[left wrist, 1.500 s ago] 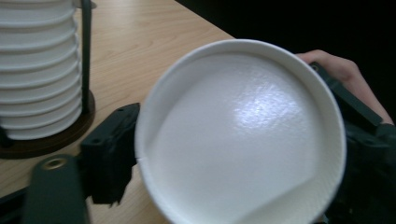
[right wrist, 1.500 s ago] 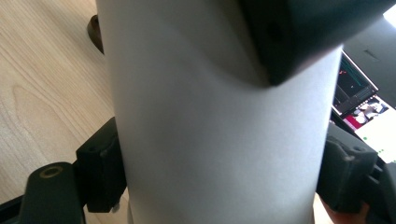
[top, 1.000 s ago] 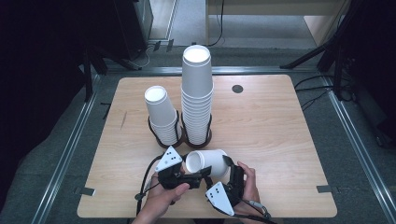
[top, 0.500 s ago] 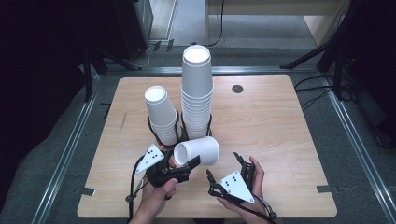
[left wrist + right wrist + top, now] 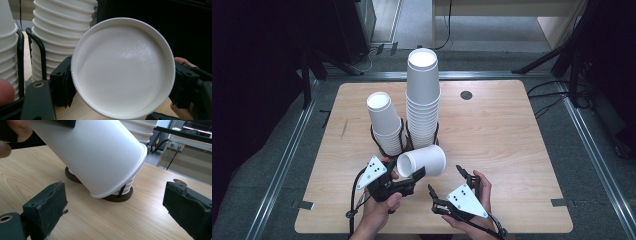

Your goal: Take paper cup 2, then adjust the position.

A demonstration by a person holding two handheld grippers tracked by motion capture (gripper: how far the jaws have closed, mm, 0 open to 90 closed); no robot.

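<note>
A white paper cup lies on its side above the table, just in front of the two stacks. My left gripper is shut on its rim end; in the left gripper view the cup's round rim faces the camera with a black pad on each side. A tall cup stack and a shorter one stand in black wire holders. My right gripper is off to the cup's right. Its jaws have just been closing a little but stand open, with nothing between them. In its view the cup's base hangs ahead.
The wooden table has bare room to the right and left of the stacks. A small dark round disc sits near its far edge. Metal rails run along the floor on both sides, with dark stands beyond.
The right gripper has come away from the cup's base end and swung out to the right. The left gripper has carried the cup a little up and toward the stacks.
</note>
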